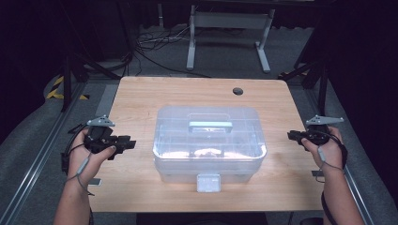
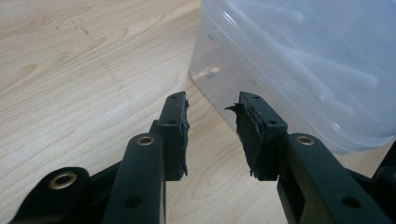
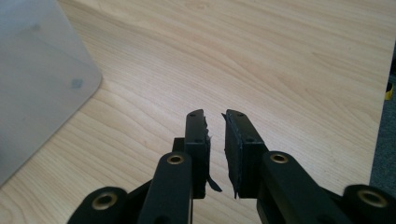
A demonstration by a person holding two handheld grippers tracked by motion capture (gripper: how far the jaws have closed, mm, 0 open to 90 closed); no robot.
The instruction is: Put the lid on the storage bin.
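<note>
Wooden counter [image 1: 141, 101] carries a latched clear storage box [image 1: 209, 140]; my left gripper [image 1: 129, 143] and right gripper [image 1: 292, 135], both parted and empty, should approach level.

A clear plastic lidded box [image 1: 209, 140] sits mid-counter [image 1: 141, 101] — pale handle [image 1: 210, 125] on top, front latch [image 1: 208, 182] shut. Beyond the counter, a grey metal frame [image 1: 229, 33] and loose cables [image 1: 155, 42] on the floor.

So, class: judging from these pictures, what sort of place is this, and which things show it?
Probably a lab or recording workshop: a bare wooden table framed by metal rails, loose cables on grey carpet, dark surroundings.
</note>
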